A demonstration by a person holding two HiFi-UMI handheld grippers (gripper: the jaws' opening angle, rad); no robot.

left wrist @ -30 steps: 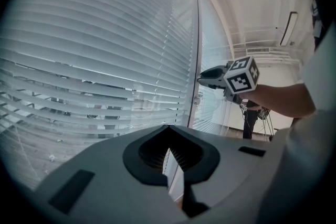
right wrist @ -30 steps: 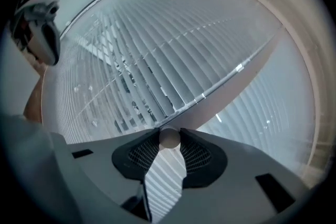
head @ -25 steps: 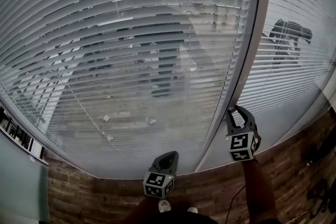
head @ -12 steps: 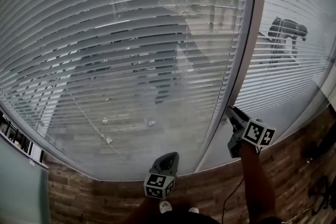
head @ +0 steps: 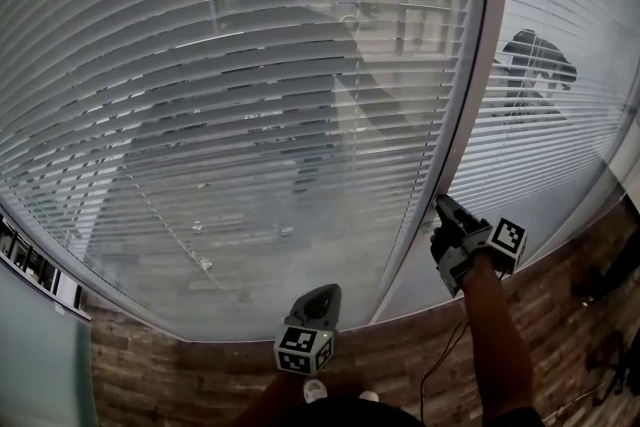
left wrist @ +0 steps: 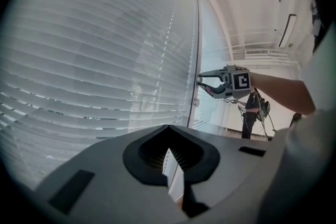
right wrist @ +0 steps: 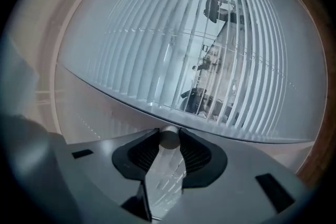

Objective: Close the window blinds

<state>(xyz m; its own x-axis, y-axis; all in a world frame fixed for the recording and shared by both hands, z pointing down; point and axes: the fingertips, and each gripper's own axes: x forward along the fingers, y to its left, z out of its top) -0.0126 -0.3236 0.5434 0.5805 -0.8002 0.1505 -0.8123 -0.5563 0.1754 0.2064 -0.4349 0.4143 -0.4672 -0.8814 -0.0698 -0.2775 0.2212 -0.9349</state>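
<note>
Blinds (head: 250,115) partly closed, gaps showing; right gripper (head: 443,207) pinches the wand (right wrist: 169,138) beside the frame (head: 470,115); left gripper (head: 320,295) closed, empty.

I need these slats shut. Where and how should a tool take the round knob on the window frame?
Take the knob by its round barrel, coming straight at it from the room side, one pad on each flank. It sticks out from the frame, so a tool in line with it can probably roll it. The right tool grips it so.
</note>
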